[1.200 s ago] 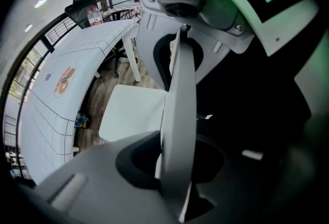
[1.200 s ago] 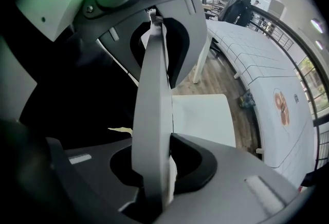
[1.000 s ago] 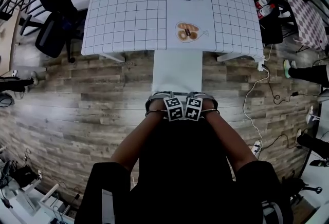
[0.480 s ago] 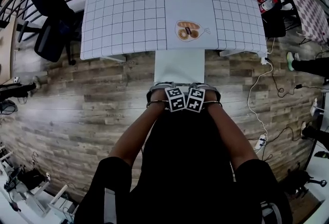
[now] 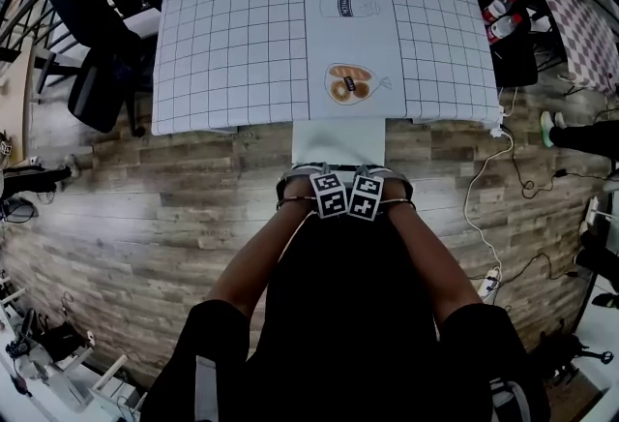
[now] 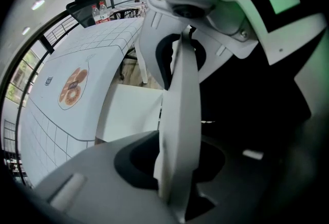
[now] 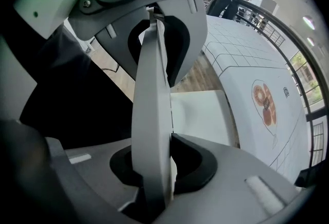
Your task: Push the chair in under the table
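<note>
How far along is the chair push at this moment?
Done: the chair seat is partly under the table. In hand: left claw and right claw clamp the backrest, the left's jaws having just opened slightly. Left: the exposed seat strip must go under.

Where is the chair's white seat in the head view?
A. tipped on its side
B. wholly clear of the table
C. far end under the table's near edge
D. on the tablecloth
C: the seat of the chair runs under the near edge of the table; only its near part shows.
</note>
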Demonstrator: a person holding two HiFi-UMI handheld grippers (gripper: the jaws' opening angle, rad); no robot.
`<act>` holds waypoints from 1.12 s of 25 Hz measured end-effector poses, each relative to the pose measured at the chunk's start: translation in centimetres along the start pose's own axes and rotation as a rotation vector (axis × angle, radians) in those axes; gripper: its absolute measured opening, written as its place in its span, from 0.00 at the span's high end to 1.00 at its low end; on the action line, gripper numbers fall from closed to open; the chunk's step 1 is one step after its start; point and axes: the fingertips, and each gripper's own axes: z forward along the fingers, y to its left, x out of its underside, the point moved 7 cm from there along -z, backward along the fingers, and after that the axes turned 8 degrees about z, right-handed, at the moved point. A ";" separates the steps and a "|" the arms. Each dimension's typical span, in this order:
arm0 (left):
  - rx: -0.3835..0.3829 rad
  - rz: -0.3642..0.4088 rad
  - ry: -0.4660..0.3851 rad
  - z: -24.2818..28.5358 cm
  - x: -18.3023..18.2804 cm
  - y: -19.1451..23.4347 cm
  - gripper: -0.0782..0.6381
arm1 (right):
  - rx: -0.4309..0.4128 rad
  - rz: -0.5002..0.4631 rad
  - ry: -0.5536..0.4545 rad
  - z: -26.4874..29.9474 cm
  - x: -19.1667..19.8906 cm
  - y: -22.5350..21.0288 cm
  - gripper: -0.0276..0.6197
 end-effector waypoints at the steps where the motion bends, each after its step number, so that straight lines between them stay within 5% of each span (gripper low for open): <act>1: 0.009 0.001 -0.002 0.0 -0.2 0.4 0.73 | -0.006 0.002 0.003 -0.1 0.1 -0.4 0.83; 28: 0.011 -0.064 -0.007 -0.9 -2.5 14.5 0.76 | 0.000 -0.105 -0.013 -1.5 -0.2 -15.1 0.84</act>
